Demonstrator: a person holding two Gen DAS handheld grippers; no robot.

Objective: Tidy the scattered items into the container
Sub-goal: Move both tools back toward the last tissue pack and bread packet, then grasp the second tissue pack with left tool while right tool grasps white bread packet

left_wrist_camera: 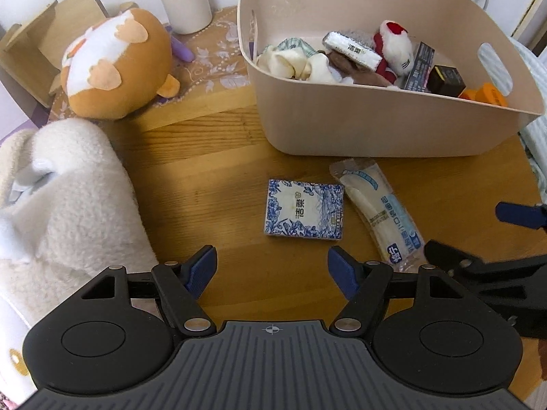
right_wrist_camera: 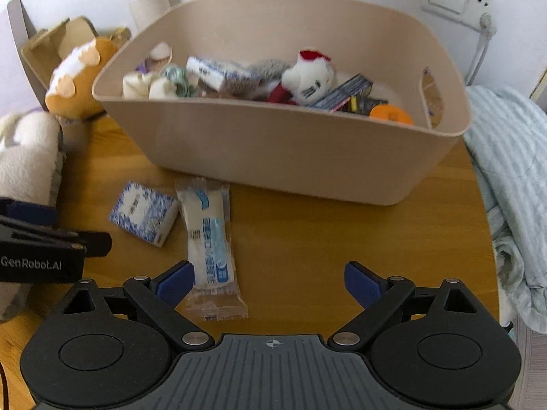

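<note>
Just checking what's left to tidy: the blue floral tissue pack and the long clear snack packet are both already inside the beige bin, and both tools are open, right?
Not quite. The blue floral tissue pack and the snack packet lie on the wooden table in front of the beige bin, not inside it; the left wrist view shows this. Both the left tool and the right tool are open.

Orange plush toy (left_wrist_camera: 116,65) beside fleece blanket (left_wrist_camera: 68,198).
</note>
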